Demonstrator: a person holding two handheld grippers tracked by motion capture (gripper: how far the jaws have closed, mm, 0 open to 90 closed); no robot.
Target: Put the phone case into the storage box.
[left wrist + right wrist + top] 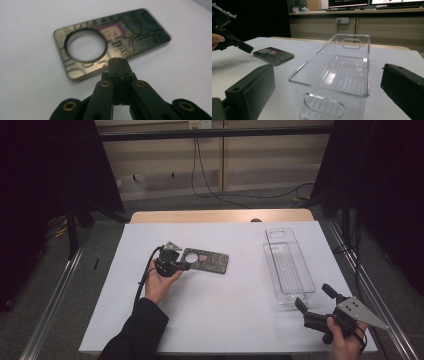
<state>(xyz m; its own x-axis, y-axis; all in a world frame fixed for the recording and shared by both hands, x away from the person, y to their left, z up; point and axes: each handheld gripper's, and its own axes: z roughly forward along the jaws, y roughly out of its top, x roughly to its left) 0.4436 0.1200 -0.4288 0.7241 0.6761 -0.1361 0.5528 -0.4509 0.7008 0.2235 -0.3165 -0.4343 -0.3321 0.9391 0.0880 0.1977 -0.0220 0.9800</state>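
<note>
now the left gripper (181,265) hovers with its jaws pressed together and empty, tips just short of the phone case (205,261) lying flat on the desk (215,310). right gripper (314,301) gapes wide, empty, facing the clear bin (288,265).

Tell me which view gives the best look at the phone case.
The left gripper view: the phone case lies close up, with its round cutout and printed pattern clear, just beyond the shut left tongs. The high view shows it small but whole on the table. The right gripper view shows it edge-on, far off.
</note>
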